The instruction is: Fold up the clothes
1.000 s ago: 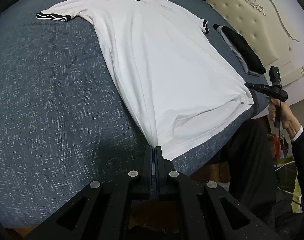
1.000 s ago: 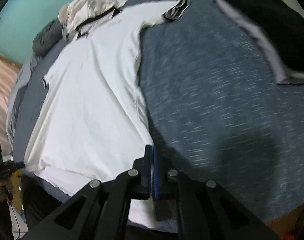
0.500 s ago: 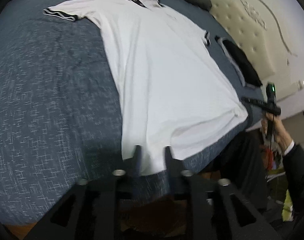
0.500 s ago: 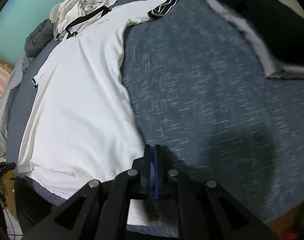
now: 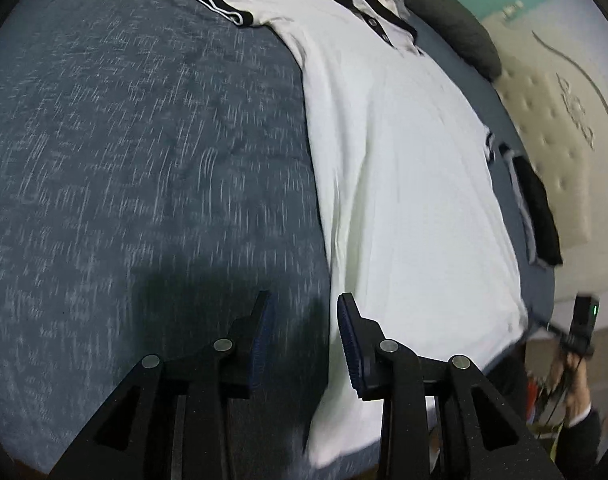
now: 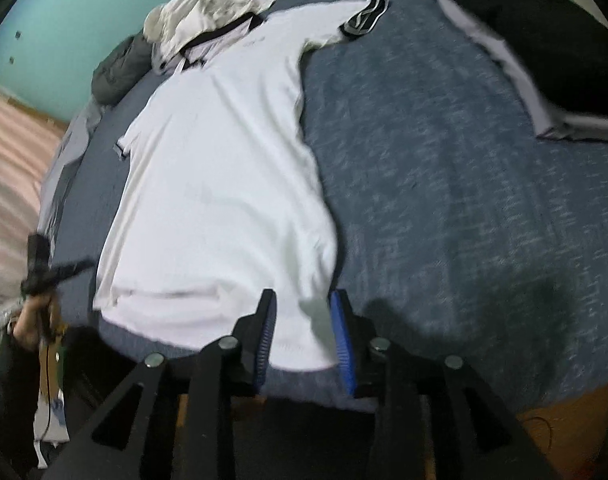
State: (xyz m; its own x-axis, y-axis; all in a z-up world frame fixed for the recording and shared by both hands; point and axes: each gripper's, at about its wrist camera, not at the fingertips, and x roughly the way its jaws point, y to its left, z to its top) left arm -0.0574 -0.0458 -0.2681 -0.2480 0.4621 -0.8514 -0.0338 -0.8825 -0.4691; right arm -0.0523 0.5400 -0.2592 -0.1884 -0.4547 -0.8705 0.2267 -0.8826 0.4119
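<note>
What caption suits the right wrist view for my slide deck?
Right gripper, jaws opening, above the hem corner of a white polo shirt spread flat on a blue-grey bedspread.

One white short-sleeved polo shirt with black collar [image 5: 404, 168] lies spread on one dark blue speckled bedspread [image 5: 144, 160]; one folded black-and-grey garment [image 6: 544, 40] far right; perhaps several crumpled clothes [image 6: 200, 16] far left, one heap.

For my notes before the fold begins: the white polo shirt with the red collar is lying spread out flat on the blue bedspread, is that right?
Not quite: the collar is black, not red, as the left wrist view shows. The white polo shirt does lie spread out flat on the blue bedspread.
</note>
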